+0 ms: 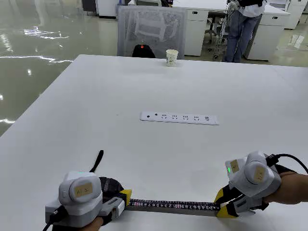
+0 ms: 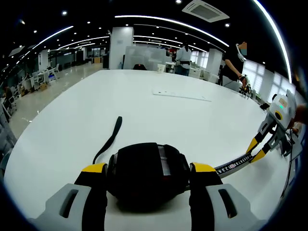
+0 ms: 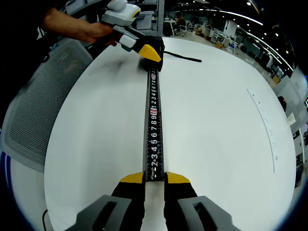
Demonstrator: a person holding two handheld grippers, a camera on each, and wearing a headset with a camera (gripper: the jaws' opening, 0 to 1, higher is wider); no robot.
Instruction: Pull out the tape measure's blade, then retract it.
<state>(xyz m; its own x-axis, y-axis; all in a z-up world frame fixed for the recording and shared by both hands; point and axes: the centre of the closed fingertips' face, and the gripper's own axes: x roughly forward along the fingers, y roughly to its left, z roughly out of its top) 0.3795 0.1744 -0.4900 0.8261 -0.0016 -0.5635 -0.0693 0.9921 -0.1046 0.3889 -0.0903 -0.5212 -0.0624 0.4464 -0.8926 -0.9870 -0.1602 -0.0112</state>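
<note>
Rounded black case [image 2: 144,166] clamped in the left gripper [image 2: 148,169]; at three o'clock, the right gripper [image 3: 155,177] pinches the flat, numbered blade [image 3: 154,125].

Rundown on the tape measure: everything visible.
The tape measure has a black, rounded case lying on the white table, clamped in the yellow-tipped jaws of the left hand-held gripper. Its dark blade with white numerals is pulled out straight along the tabletop, its end pinched by the right hand-held gripper. A black wrist strap trails loose on the table.
</note>
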